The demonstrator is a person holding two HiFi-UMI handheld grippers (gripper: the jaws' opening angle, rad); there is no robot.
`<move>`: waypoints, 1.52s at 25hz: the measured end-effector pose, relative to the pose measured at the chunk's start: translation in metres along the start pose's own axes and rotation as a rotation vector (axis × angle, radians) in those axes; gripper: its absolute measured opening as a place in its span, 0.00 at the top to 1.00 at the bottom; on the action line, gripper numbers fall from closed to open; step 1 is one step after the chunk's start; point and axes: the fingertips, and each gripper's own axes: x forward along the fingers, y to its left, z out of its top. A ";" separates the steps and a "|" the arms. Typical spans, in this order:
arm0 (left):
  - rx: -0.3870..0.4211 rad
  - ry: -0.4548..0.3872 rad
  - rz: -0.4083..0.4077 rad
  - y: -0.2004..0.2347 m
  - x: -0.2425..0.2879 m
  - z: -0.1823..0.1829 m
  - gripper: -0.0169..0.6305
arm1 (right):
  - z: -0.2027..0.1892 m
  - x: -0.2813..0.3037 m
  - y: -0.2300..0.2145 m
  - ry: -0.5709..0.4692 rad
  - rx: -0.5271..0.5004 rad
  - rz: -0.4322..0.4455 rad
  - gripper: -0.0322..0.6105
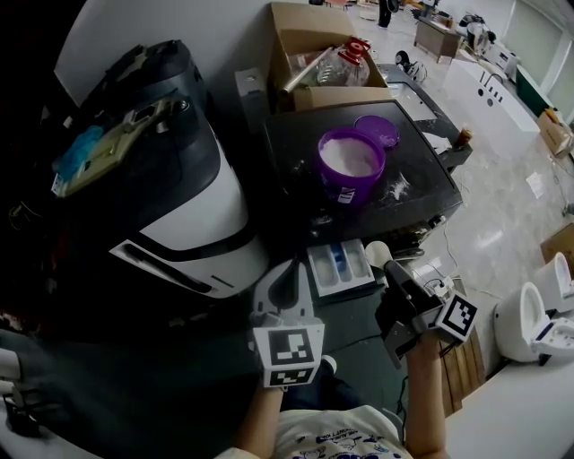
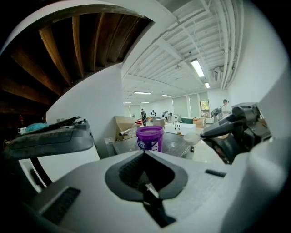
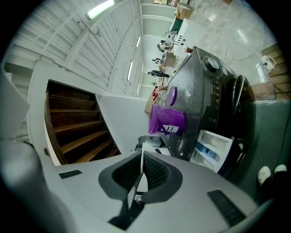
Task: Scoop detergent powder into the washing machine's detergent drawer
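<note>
My left gripper (image 1: 289, 276) has its jaws pressed together, empty. The open detergent drawer (image 1: 341, 266) sits just to its right. My right gripper (image 1: 391, 272) is clamped on the thin handle of a white scoop (image 1: 378, 254), with the drawer just to its left. Ahead of both grippers, the purple detergent tub (image 1: 352, 161) stands uncovered on the washing machine (image 1: 296, 148).

One washing machine (image 1: 296, 170), one detergent drawer (image 1: 314, 273), one purple tub (image 1: 350, 161), one lid (image 1: 378, 131), one scoop (image 1: 378, 254), one cardboard box (image 1: 300, 22) at twelve o'clock, and two grippers, left gripper (image 1: 285, 269) and right gripper (image 1: 391, 269).
</note>
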 end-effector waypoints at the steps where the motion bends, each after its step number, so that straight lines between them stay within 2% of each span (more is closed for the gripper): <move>1: -0.002 0.005 -0.001 0.000 0.000 -0.002 0.97 | -0.002 0.001 -0.003 0.004 -0.003 -0.010 0.92; 18: -0.011 0.055 -0.047 0.015 0.021 -0.029 0.97 | -0.024 0.025 -0.041 0.042 -0.137 -0.158 0.92; 23: -0.016 0.067 -0.061 0.020 0.027 -0.038 0.97 | -0.030 0.029 -0.060 0.059 -0.220 -0.256 0.92; 26: -0.022 0.075 -0.063 0.024 0.029 -0.042 0.97 | -0.036 0.031 -0.071 0.070 -0.229 -0.310 0.92; 29: -0.026 0.079 -0.065 0.029 0.032 -0.045 0.97 | -0.043 0.036 -0.079 0.080 -0.225 -0.326 0.92; 33: -0.031 0.082 -0.065 0.035 0.036 -0.049 0.97 | -0.053 0.047 -0.086 0.107 -0.271 -0.329 0.92; 38: -0.040 0.091 -0.068 0.040 0.039 -0.055 0.97 | -0.060 0.052 -0.100 0.135 -0.344 -0.398 0.92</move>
